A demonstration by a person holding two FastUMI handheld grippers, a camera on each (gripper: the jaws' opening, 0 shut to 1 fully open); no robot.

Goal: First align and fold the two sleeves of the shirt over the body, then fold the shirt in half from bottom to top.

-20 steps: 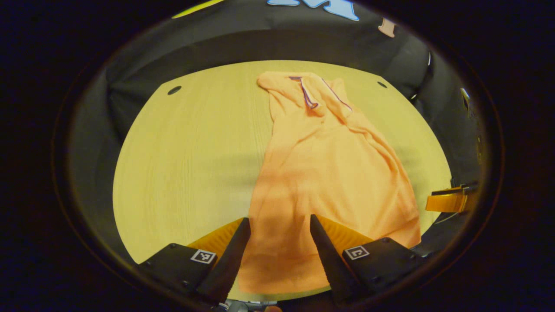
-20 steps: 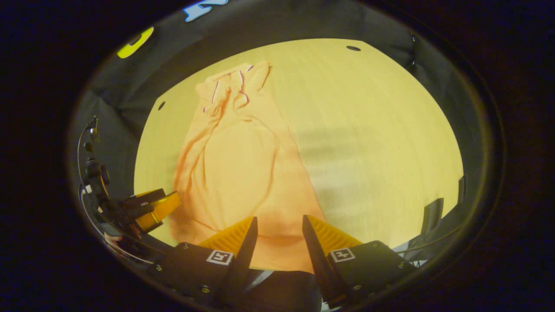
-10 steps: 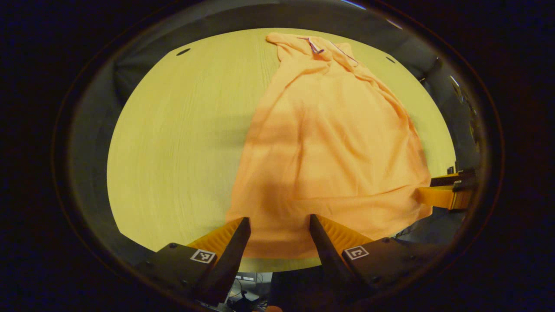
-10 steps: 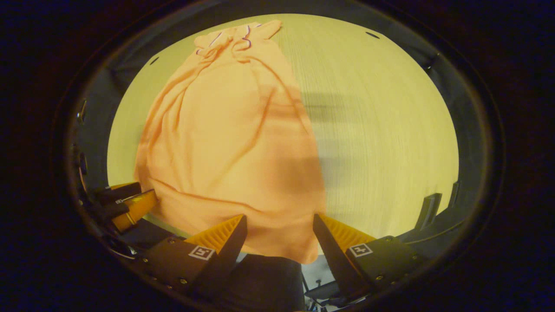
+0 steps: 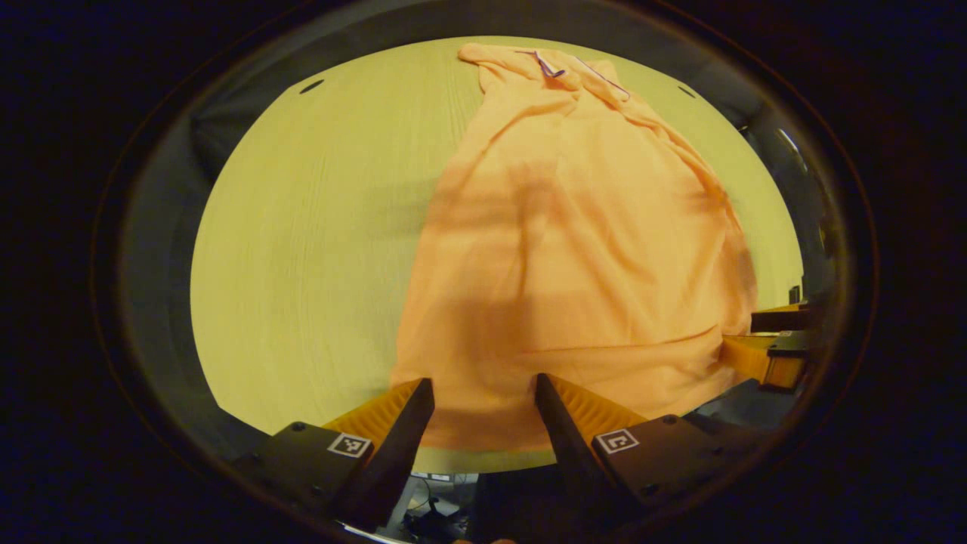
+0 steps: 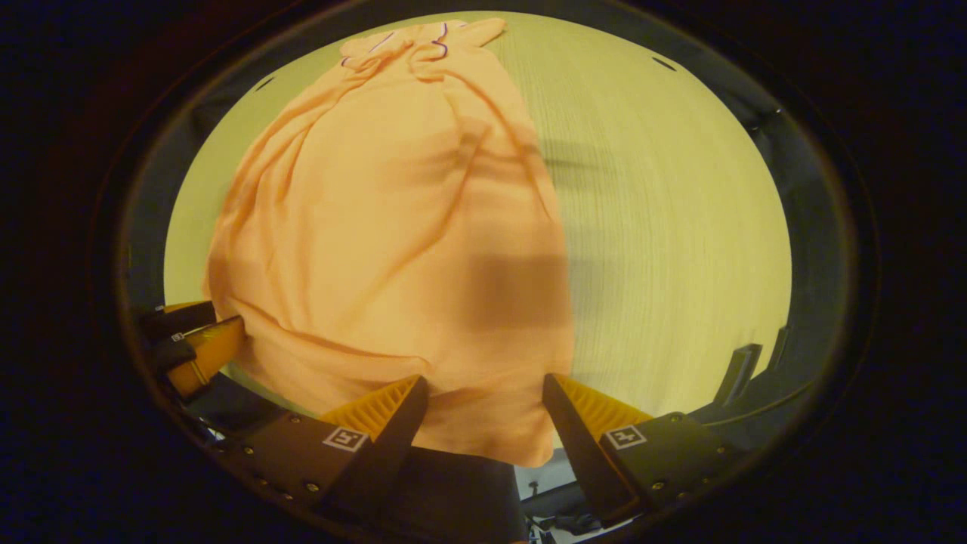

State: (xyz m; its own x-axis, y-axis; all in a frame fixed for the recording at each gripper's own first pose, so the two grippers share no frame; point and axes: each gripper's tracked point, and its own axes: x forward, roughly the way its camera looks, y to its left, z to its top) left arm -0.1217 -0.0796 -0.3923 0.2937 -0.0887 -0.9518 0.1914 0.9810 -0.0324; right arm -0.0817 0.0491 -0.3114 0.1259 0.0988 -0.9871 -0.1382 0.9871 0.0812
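two grippers, left (image 5: 477,393) and right (image 6: 483,389), fingers released, poised at bench (image 5: 302,242) near edge over shirt (image 5: 574,249) hem, for bottom-to-top fold.

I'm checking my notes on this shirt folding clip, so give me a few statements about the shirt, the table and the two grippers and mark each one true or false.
1. The shirt is orange. True.
2. The shirt lies on a wooden table. True.
3. The shirt's bottom edge sits well inside the table. False: in the right gripper view the hem hangs over the near edge.
4. The left gripper is clamped shut. False: its fingers stand apart.
5. The right gripper is open. True.
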